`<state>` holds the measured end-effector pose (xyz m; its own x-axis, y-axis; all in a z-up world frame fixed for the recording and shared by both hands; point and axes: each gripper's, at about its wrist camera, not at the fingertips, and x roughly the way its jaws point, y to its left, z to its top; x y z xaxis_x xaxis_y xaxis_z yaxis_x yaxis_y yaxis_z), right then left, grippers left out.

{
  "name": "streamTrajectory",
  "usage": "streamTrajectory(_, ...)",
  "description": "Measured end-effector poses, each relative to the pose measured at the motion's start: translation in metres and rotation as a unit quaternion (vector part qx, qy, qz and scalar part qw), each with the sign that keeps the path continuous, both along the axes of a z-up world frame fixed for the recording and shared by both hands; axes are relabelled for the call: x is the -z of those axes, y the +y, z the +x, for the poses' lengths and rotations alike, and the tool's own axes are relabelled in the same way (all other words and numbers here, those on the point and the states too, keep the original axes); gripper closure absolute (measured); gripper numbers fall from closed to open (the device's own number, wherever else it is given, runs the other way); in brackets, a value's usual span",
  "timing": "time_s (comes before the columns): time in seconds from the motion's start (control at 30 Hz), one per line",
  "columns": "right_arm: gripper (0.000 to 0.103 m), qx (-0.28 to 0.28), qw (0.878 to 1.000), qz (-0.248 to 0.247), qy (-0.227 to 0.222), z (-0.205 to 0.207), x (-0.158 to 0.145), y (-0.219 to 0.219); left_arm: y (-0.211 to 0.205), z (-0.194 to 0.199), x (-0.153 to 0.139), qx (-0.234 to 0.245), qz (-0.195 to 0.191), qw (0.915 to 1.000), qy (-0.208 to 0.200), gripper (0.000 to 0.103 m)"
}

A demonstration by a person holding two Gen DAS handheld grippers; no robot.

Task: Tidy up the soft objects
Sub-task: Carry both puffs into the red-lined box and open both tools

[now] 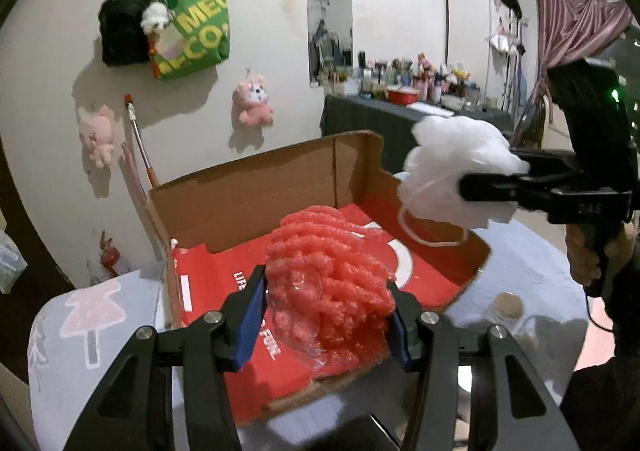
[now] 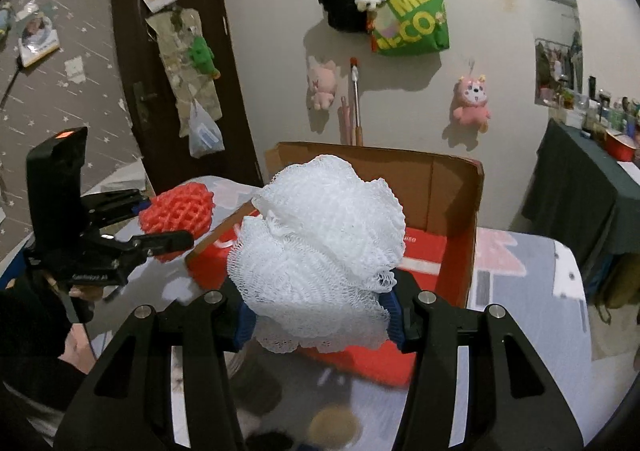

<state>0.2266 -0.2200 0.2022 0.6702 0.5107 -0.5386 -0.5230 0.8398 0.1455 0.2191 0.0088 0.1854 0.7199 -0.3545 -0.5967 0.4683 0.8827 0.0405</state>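
My left gripper (image 1: 326,315) is clamped on the red foam net (image 1: 328,271), its blue pads pressing both sides, held above the near edge of the open cardboard box (image 1: 248,191). My right gripper (image 2: 320,317) squeezes the white mesh puff (image 2: 320,251), also held over the box.

We see a coral-red foam net (image 1: 328,271) with a lattice weave, a white mesh bath pouf (image 2: 320,255), a brown cardboard box (image 1: 256,191) lined red with white lettering, black grippers with blue finger pads (image 1: 250,325), a pale grey tablecloth (image 1: 92,331) printed with pink trees
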Motion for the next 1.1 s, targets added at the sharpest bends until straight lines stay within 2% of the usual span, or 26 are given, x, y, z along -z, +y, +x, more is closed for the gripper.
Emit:
streamTrajectory(0.17, 0.054, 0.010, 0.998, -0.044, 0.043, 0.063, 0.015, 0.020, -0.015, 0.051, 0.016, 0.003, 0.028, 0.9990, 0.036, 0.048)
streamTrajectory(0.37, 0.054, 0.034, 0.989, -0.087, 0.115, 0.137, 0.053, 0.037, -0.028, 0.111, 0.046, -0.008, 0.056, 0.9951, 0.080, 0.048)
streamTrajectory(0.57, 0.054, 0.053, 0.980, -0.117, 0.152, 0.183, 0.078, 0.051, -0.032, 0.153, 0.074, -0.023, 0.079, 0.9905, 0.110, 0.048)
streamTrajectory(0.87, 0.054, 0.072, 0.975, -0.121, 0.175, 0.210, 0.106, 0.057, -0.031, 0.188, 0.107, -0.051, 0.087, 0.9855, 0.136, 0.047)
streamTrajectory(1.1, 0.050, 0.078, 0.970, -0.126, 0.195, 0.216, 0.124, 0.055, -0.037, 0.195, 0.119, -0.062, 0.108, 0.9819, 0.143, 0.045)
